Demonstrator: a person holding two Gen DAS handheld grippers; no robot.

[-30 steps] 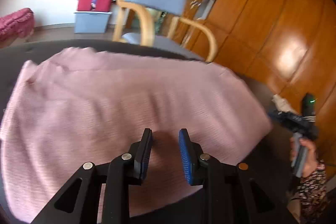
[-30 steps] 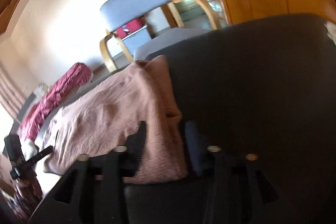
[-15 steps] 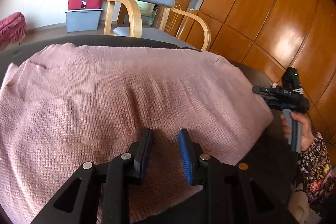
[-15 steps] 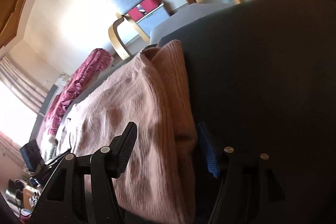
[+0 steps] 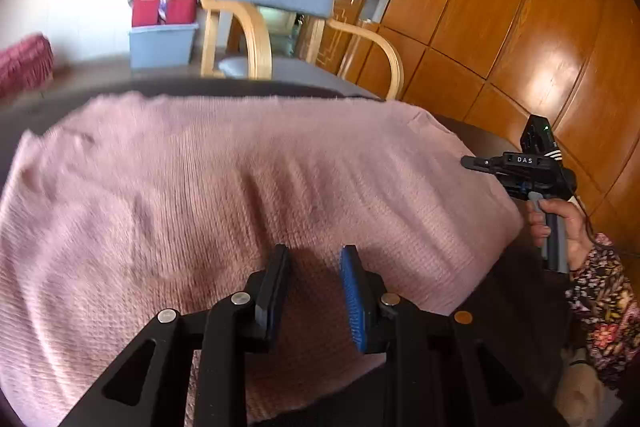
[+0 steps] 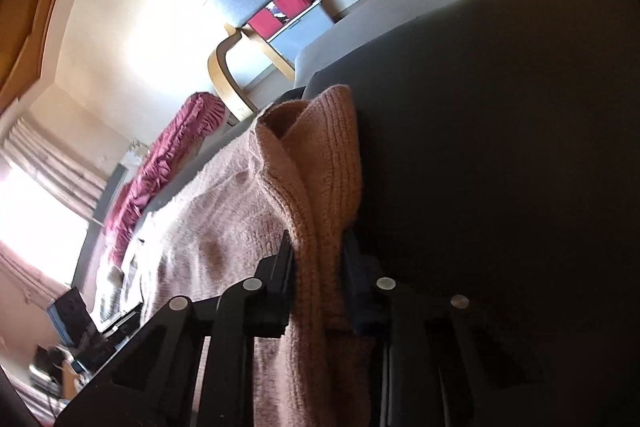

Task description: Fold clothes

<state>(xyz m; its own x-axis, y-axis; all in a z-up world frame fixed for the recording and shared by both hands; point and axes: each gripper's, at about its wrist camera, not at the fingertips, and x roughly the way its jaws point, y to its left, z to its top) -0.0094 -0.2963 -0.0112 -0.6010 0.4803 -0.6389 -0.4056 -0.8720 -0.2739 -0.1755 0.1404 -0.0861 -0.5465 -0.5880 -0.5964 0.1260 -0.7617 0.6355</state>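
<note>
Dark tabletop (image 6: 500,147) carries the pink sweater (image 5: 240,187), long axis crosswise; my right gripper (image 6: 316,267) clamps its right-edge ribbing, my left gripper (image 5: 314,287) hovers narrowly parted above the near edge.

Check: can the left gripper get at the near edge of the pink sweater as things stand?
Probably yes. The left gripper is open, hovering over the pink sweater with nothing between its fingers and the knit. The near edge lies just under it on the dark table. The right gripper clamps the ribbed side edge, well clear.
</note>
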